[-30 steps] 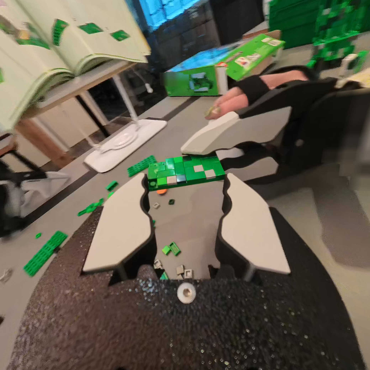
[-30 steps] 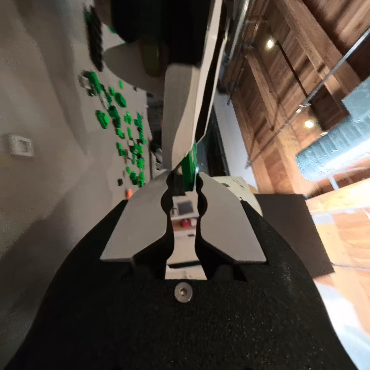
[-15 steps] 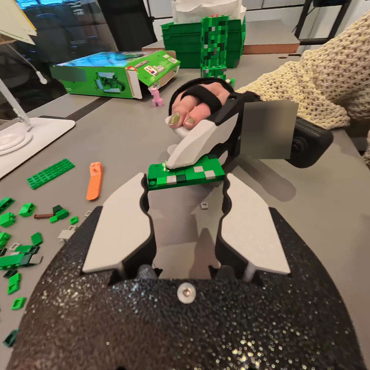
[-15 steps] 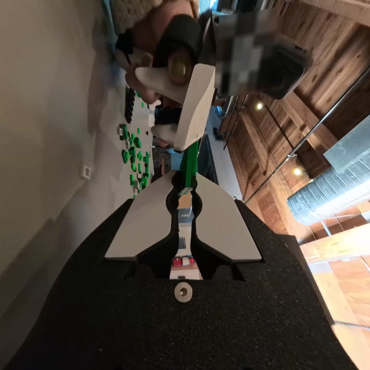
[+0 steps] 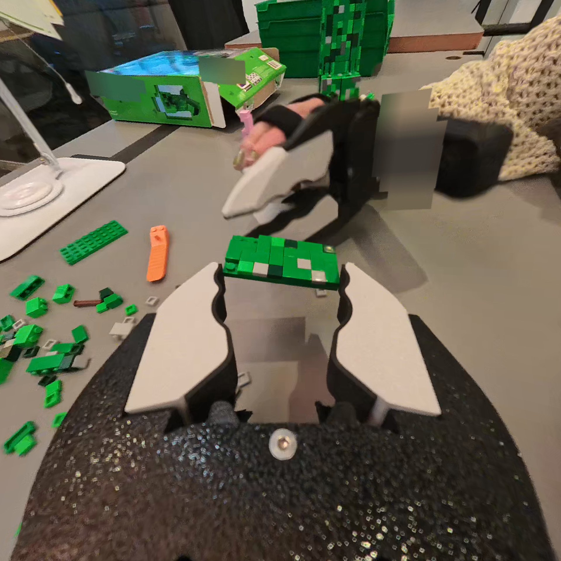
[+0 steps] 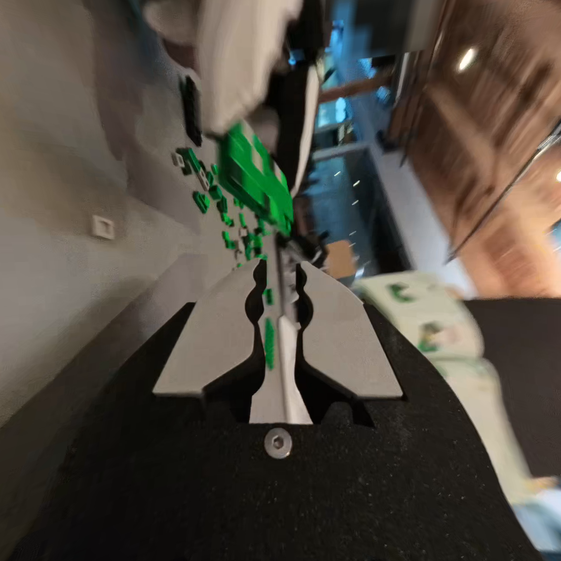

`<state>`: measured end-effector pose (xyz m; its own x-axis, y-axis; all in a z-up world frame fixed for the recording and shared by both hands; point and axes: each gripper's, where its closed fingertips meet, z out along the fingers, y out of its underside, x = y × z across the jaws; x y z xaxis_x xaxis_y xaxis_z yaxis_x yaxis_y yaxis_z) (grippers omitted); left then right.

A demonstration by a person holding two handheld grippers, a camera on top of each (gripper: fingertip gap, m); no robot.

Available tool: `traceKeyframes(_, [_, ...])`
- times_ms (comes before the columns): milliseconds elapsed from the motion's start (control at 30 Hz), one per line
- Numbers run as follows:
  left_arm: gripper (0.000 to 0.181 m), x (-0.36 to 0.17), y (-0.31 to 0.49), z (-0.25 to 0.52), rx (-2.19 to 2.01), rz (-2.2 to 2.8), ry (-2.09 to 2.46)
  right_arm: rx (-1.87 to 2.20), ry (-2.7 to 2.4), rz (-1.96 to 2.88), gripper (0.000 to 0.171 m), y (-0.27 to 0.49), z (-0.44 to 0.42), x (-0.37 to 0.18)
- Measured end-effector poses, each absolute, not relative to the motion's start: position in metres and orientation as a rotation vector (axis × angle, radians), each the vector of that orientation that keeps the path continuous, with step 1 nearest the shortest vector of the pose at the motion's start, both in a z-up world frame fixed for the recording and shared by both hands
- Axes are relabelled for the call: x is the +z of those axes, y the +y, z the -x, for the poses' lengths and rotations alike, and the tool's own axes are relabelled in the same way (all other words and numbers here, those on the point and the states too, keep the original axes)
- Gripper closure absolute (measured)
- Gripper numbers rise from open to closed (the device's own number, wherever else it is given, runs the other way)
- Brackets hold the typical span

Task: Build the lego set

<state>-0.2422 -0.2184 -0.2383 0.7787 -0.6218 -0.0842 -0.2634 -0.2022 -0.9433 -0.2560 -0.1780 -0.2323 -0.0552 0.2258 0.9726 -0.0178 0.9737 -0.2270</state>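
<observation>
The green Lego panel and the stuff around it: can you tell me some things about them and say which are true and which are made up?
1. The left gripper holds the green tiled panel between its fingers. True.
2. The orange brick separator stands upright. False: it lies flat on the table.
3. The right gripper pinches the panel. False: it is apart from it, empty.
4. Loose green bricks lie left of the panel. True.
5. The set's box is red. False: it is green.

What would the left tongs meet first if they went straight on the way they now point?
Nothing new at first: the left tongs already grip the green tiled plate at their tips. Beyond it, probably the right tongs, though depth is unclear.
</observation>
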Motion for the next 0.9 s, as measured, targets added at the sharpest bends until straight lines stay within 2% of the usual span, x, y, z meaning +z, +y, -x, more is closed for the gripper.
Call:
traceKeyframes(200, [0.109, -0.23, -0.207, 0.266, -0.26, 1.739, 0.574, 0.735, -1.793, 1.256, 0.153, -0.112, 0.303, -0.241])
traceKeyframes(367, [0.11, -0.229, -0.203, 0.267, -0.161, 1.714, 0.575, 1.133, -1.847, 1.953, 0.144, -0.108, 0.378, -0.239])
traceKeyframes(467, [0.11, -0.224, -0.204, 0.27, -0.153, 1.68, 0.551, 0.93, -1.915, 2.174, 0.146, -0.095, 0.411, -0.255])
traceKeyframes(600, [0.109, -0.221, -0.205, 0.273, -0.167, 1.67, 0.525, 0.585, -1.965, 2.304, 0.156, -0.079, 0.436, -0.274])
traceKeyframes(700, [0.109, -0.222, -0.205, 0.272, -0.161, 1.673, 0.533, 0.405, -2.014, 2.339, 0.155, -0.076, 0.441, -0.284])
traceKeyframes(900, [0.109, -0.225, -0.204, 0.27, -0.148, 1.692, 0.556, 0.255, -2.047, 2.32, 0.156, -0.074, 0.443, -0.294])
